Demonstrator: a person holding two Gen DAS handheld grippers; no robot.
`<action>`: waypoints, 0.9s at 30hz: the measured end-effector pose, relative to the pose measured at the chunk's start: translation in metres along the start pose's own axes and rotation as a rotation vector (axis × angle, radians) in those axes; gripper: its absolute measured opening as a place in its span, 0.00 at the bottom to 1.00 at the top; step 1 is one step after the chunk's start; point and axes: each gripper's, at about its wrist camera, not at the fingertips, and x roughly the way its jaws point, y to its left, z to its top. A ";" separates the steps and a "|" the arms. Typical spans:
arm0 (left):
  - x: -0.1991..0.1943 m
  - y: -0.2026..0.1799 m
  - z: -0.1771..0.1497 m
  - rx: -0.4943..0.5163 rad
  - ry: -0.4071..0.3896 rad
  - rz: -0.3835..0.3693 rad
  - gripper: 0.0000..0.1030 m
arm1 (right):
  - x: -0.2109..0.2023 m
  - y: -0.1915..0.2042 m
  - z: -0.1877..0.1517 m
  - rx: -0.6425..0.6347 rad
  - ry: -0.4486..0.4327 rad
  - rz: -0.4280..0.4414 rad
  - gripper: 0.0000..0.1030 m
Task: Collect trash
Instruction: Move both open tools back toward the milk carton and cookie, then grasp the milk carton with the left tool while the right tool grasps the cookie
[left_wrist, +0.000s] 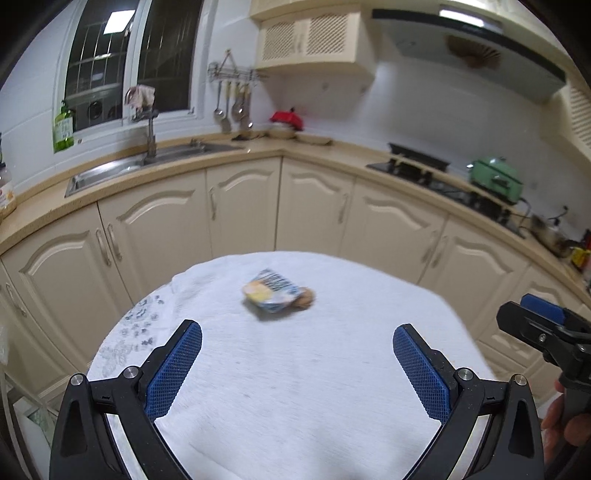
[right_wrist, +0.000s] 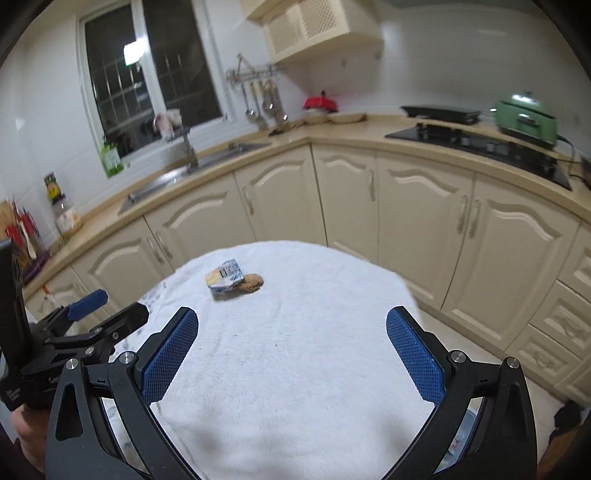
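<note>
A crumpled blue, white and yellow snack wrapper (left_wrist: 270, 291) (right_wrist: 224, 279) lies on the white cloth-covered table (left_wrist: 295, 369) (right_wrist: 295, 350), toward its far side. A small brown nutshell-like scrap (left_wrist: 305, 298) (right_wrist: 252, 282) touches the wrapper's right end. My left gripper (left_wrist: 297, 341) hovers open over the near part of the table, well short of the trash. My right gripper (right_wrist: 291, 332) is open too, with nothing between its blue pads. Each gripper shows at the edge of the other's view: the right one (left_wrist: 535, 314), the left one (right_wrist: 107, 306).
Cream kitchen cabinets (left_wrist: 240, 206) curve around behind the table. On the counter are a steel sink (left_wrist: 147, 162) with a faucet, a black hob (right_wrist: 476, 142), a green appliance (right_wrist: 526, 118) and a red pot (right_wrist: 320, 102). A hand (left_wrist: 565, 424) holds the right gripper's handle.
</note>
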 end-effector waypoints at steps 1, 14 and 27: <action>0.013 0.000 0.008 0.000 0.015 0.008 0.99 | 0.014 0.002 0.002 -0.006 0.018 0.006 1.00; 0.199 0.017 0.072 0.103 0.204 -0.010 0.99 | 0.153 0.001 0.017 -0.027 0.205 0.016 1.00; 0.324 0.036 0.103 0.065 0.277 -0.220 0.79 | 0.199 0.000 0.016 -0.027 0.271 0.005 1.00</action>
